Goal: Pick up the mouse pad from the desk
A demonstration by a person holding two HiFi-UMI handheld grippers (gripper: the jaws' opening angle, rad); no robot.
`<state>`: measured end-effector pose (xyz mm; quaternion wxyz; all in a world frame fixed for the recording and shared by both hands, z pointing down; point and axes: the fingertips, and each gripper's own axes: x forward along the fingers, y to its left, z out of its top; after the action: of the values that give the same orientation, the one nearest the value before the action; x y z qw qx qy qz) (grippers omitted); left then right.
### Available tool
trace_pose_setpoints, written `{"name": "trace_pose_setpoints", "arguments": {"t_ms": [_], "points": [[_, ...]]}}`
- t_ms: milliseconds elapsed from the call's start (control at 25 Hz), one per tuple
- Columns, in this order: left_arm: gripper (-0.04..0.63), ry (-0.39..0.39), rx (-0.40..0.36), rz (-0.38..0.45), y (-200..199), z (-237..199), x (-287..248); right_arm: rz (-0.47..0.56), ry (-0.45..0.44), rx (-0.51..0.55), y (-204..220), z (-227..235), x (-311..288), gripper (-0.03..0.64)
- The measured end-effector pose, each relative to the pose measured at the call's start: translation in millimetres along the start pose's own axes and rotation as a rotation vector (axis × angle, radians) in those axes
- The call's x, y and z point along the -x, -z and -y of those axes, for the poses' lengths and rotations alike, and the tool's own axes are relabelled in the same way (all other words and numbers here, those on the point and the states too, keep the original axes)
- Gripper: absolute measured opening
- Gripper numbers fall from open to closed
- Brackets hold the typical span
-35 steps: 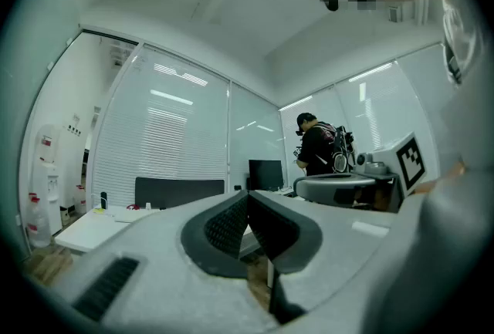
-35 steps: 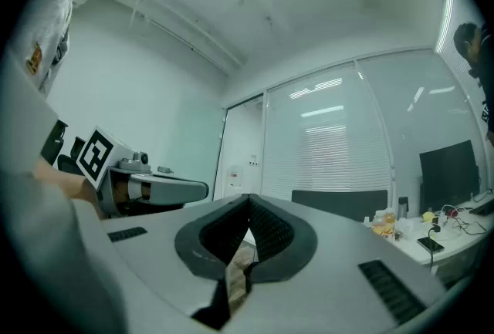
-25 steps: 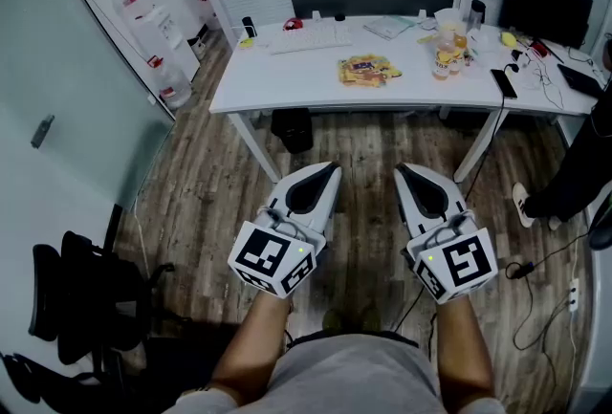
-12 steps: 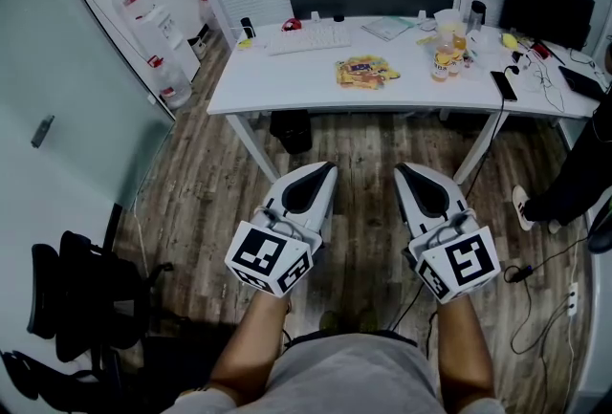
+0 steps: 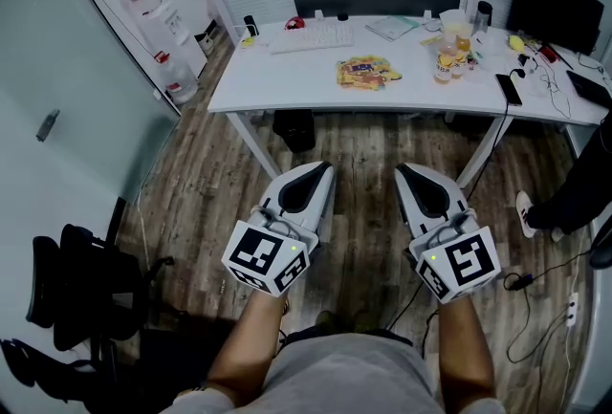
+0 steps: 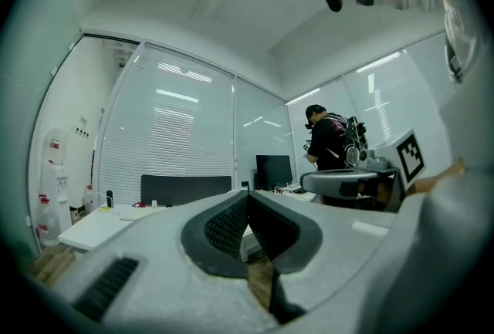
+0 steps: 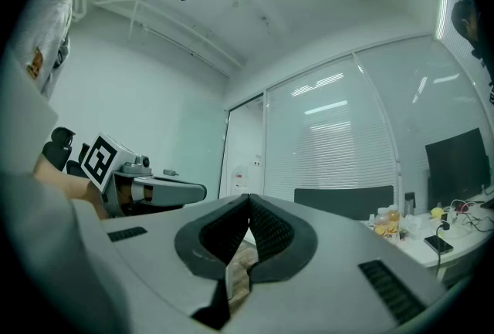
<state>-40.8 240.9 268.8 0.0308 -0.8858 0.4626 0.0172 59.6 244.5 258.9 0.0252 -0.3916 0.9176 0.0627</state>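
We stand on the wooden floor [image 5: 206, 178], and the big white counter [image 5: 287, 82] is at 12 o'clock, well apart from us. Our left tongs [image 5: 323, 170] and right tongs [image 5: 405, 172] are low at 6 o'clock, side by side, pointing at the counter. Both are clenched tight with nothing in them. On the counter a white keyboard [image 5: 311, 39] lies at 11 o'clock and some drink bottles [image 5: 444, 66] stand at 1 o'clock. Between them lies a flat yellow thing that we think is the mouse pad [image 5: 368, 72]; it touches nothing else. We think this is the very first step: getting to the counter. Next we need to walk up close, open one pair of tongs, and slip a jaw under the pad's thin edge, which may be hard because it lies so flat.
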Motion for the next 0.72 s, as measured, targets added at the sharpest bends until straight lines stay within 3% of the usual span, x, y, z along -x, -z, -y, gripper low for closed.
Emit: {"name": "trace_pose_setpoints", "arguments": {"t_ms": [720], "points": [[0.015, -0.048, -0.013, -0.016, 7, 5, -22, -0.001, -0.033, 0.016, 10, 32, -1, 0.012]]}}
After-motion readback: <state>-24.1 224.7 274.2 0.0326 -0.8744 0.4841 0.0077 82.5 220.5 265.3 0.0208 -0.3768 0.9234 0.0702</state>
